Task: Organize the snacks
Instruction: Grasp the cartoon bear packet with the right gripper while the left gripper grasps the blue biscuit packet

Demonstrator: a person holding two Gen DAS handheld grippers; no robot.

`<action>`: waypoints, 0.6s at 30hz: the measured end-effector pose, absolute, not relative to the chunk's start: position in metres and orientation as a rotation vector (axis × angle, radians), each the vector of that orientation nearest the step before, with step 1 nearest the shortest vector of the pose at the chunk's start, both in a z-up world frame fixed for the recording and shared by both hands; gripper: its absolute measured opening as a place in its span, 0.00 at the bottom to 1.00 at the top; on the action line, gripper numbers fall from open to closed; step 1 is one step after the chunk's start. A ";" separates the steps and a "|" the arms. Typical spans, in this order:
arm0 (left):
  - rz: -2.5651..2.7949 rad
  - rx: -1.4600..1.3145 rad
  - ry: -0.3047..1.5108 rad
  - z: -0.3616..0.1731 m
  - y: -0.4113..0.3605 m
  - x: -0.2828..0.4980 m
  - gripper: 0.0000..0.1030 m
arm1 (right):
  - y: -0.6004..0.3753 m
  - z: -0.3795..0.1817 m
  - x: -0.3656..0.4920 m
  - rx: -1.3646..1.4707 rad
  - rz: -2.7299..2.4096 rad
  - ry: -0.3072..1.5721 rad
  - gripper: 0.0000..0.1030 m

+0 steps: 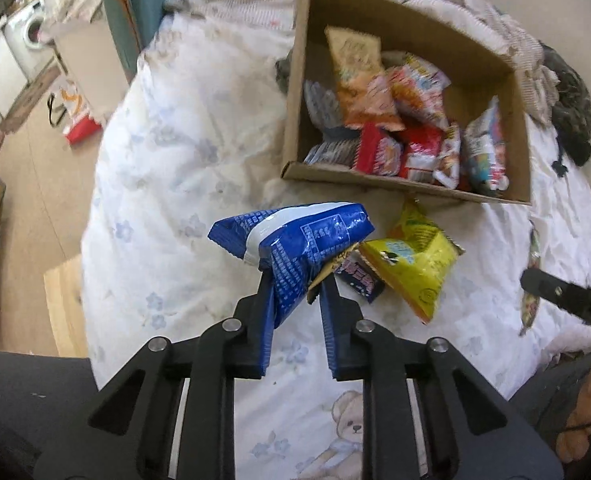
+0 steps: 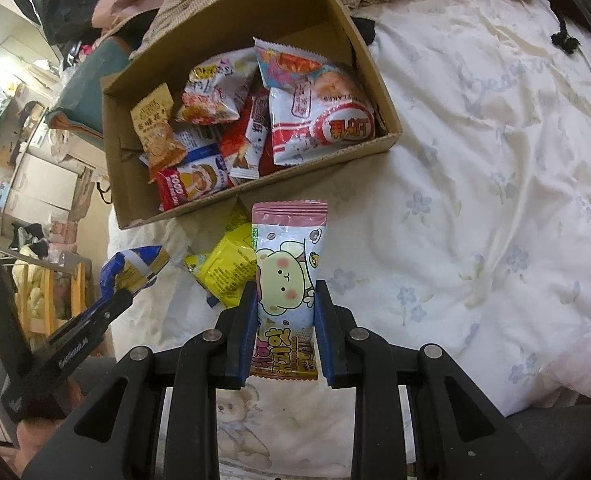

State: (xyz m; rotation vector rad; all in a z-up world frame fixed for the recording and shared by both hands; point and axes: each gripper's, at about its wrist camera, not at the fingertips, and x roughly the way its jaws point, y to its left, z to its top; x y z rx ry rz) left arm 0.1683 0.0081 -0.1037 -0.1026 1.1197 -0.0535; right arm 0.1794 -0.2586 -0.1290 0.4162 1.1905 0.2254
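**Both tongs loaded, box not reached yet**

Near: left tongs [image 1: 295, 280] closed on the blue snack bag [image 1: 295, 236], pinched by a lower corner fold only, the bulk hanging above and ahead of the tips. Right tongs [image 2: 283, 300] closed across the pink bear-print packet [image 2: 285, 280], gripped mid-body, packet upright, its top seal ahead of the tips and its bottom edge back between the pads.

Mid: yellow packet [image 1: 411, 268] and a small dark packet [image 1: 359, 276] lie loose on the bed quilt [image 1: 175, 160], just beside the blue bag, near the box's front wall.

Far: cardboard box [image 1: 299, 80] on the bed, already holding a pile of snacks.

Risks:
- Blue bag grip is thin, on slick film. It could slide out or swing on the way to the box.
- Blue bag looks to overlap the dark packet; can't tell if they touch, view is blurred there. If so, lifting may drag it.
- Box pile sits high on the right tongs' side. A packet dropped on that heap may slide off over the low front wall.
- Both tongs converge on one box opening, so collision is possible if they go in together.

Pose: both point forward and down at the bed, short of the box. Left sits to the left of the loose packets, right directly behind them.
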 end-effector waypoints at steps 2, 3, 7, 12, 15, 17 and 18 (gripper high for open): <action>-0.061 -0.061 1.089 -0.095 0.002 0.162 0.16 | -0.258 -0.125 0.177 0.401 0.212 1.175 0.27; -0.065 -0.053 1.078 -0.090 0.002 0.161 0.15 | -0.257 -0.123 0.176 0.384 0.206 1.166 0.27; -0.073 -0.026 1.012 -0.069 -0.001 0.151 0.12 | -0.253 -0.120 0.176 0.380 0.220 1.160 0.27; -0.094 -0.026 0.947 -0.044 -0.002 0.157 0.03 | -0.249 -0.112 0.175 0.386 0.248 1.133 0.27; -0.107 -0.032 0.947 -0.038 -0.002 0.171 0.03 | -0.251 -0.106 0.178 0.401 0.256 1.108 0.27; -0.127 -0.053 1.008 -0.049 0.001 0.182 0.04 | -0.252 -0.107 0.181 0.407 0.250 1.110 0.27; -0.114 -0.067 1.041 -0.057 0.004 0.185 0.04 | -0.253 -0.108 0.182 0.412 0.249 1.116 0.27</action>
